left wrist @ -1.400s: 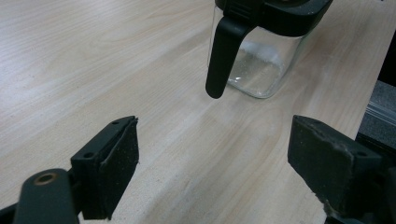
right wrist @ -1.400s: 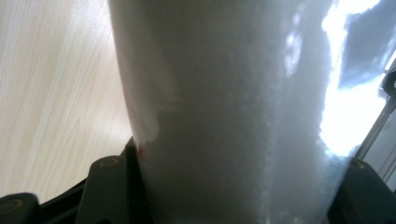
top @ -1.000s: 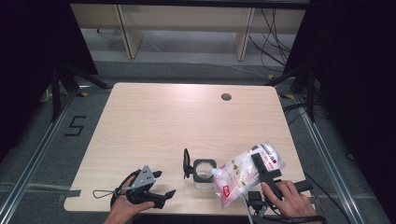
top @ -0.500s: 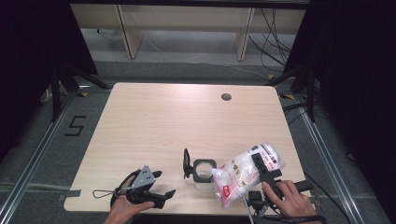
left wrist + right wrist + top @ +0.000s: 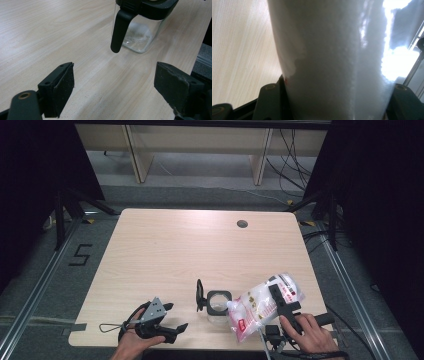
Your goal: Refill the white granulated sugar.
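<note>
Right gripper (image 5: 278, 301) clamped on bag of white granules (image 5: 262, 303), long axis tilted toward open jar (image 5: 218, 303) just beyond its mouth; left gripper (image 5: 175, 316) jaws apart, empty, jar ahead on surface (image 5: 200, 250).

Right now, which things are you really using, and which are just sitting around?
In use:
- bag of white grains, clamped in the right gripper
- clear jar with flip-up black lid
- left gripper, open, waiting

Just there:
- cable hole in the table
- floor mark "5"
</note>
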`<state>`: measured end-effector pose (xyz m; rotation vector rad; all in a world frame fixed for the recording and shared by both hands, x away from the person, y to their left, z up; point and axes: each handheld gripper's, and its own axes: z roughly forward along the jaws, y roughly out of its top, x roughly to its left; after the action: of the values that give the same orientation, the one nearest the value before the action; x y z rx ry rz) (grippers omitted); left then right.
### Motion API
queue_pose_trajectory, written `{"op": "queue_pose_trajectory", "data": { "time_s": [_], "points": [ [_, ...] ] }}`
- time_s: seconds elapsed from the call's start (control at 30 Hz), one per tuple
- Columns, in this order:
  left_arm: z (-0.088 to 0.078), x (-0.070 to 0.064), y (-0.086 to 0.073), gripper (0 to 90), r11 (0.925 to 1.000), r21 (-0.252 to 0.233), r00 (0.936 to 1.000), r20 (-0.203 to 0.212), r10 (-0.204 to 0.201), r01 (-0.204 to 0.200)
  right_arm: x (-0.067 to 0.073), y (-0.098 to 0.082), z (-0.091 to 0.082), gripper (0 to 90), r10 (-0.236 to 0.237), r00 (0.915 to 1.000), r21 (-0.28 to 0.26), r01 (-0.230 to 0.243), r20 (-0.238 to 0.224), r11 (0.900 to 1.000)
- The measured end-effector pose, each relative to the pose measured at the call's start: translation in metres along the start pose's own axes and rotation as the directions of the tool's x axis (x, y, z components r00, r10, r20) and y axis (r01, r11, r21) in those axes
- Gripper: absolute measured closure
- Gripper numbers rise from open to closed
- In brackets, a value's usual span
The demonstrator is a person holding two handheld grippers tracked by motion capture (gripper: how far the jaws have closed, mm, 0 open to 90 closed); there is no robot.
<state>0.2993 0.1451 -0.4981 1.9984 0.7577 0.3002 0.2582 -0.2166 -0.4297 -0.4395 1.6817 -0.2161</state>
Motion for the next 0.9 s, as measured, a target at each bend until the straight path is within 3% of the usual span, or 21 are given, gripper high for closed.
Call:
{"op": "queue_pose_trajectory", "data": {
  "time_s": [0.07,0.1,0.13,0.17,0.23,0.33,0.37,0.43,0.47,0.53,0.63,0.67,0.7,0.9],
  "points": [
    [-0.0006,0.0004,-0.0001,16.0,0.9999,0.008,1.0,-0.001,0.008,-0.008,0.0,-0.0004,0.0,41.6,0.003,1.0,-0.002,-0.003,0.0,1.0],
    [-0.0005,0.0005,0.0,16.0,0.9999,0.007,1.0,-0.001,0.008,-0.008,0.0054,-0.0014,-0.001,41.6,0.08,0.9968,0.016,-0.08,-0.004,0.997],
    [-0.0005,0.0006,0.0001,16.0,0.9999,0.008,1.0,-0.001,0.009,-0.009,0.0009,-0.0017,0.0005,41.6,0.028,0.9996,-0.008,-0.028,0.0,1.0],
    [-0.0004,0.0003,0.0,16.0,1.0,0.007,1.0,-0.001,0.006,-0.006,0.004,-0.0025,-0.0006,41.6,0.082,0.9965,0.009,-0.082,-0.016,0.997],
    [-0.0006,-0.0002,-0.0001,16.0,0.9999,0.008,0.9999,-0.006,0.009,-0.008,-0.0009,-0.0039,0.0006,41.6,0.028,0.9996,-0.015,-0.028,-0.007,1.0],
    [-0.0004,0.0,0.0,16.0,0.9999,0.009,1.0,-0.005,0.007,-0.007,-0.0002,-0.0047,0.0008,41.6,0.034,0.9994,-0.006,-0.034,-0.005,0.999],
    [-0.0004,-0.0002,-0.0001,16.0,0.9999,0.009,1.0,-0.006,0.008,-0.008,0.0025,-0.005,-0.0001,41.6,0.067,0.9976,0.006,-0.067,-0.015,0.998],
    [-0.0002,0.0002,-0.0001,16.0,1.0,0.007,1.0,-0.002,0.007,-0.007,-0.0014,-0.0046,0.0005,41.6,0.018,0.9998,-0.009,-0.018,-0.008,1.0],
    [-0.0001,0.0003,0.0,16.0,1.0,0.007,1.0,-0.001,0.005,-0.005,0.0033,-0.0045,0.0005,41.6,0.079,0.9968,-0.003,-0.079,-0.003,0.997],
    [-0.0003,0.0002,-0.0002,16.0,0.9999,0.008,1.0,-0.002,0.007,-0.007,-0.0001,-0.0033,0.0005,41.6,0.023,0.9997,-0.011,-0.023,-0.009,1.0],
    [0.0,0.0004,-0.0001,16.0,0.9999,0.009,1.0,-0.001,0.007,-0.007,0.002,-0.0017,0.0,41.6,0.058,0.9983,-0.007,-0.058,-0.008,0.998],
    [-0.0001,0.0002,-0.0002,16.0,1.0,0.007,1.0,-0.001,0.006,-0.006,0.0029,-0.0018,0.0004,41.6,0.056,0.9984,-0.008,-0.056,-0.01,0.998],
    [-0.0002,0.0003,-0.0002,16.0,0.9999,0.009,1.0,0.0,0.007,-0.007,-0.0003,-0.0009,0.0011,41.6,0.019,0.9998,-0.025,-0.019,0.003,1.0],
    [0.0011,-0.0011,-0.0011,16.0,0.9996,0.0,0.9996,-0.003,-0.027,0.027,-0.0001,-0.0007,0.0014,41.6,0.03,0.9996,-0.028,-0.03,0.004,0.999]
  ]
}}
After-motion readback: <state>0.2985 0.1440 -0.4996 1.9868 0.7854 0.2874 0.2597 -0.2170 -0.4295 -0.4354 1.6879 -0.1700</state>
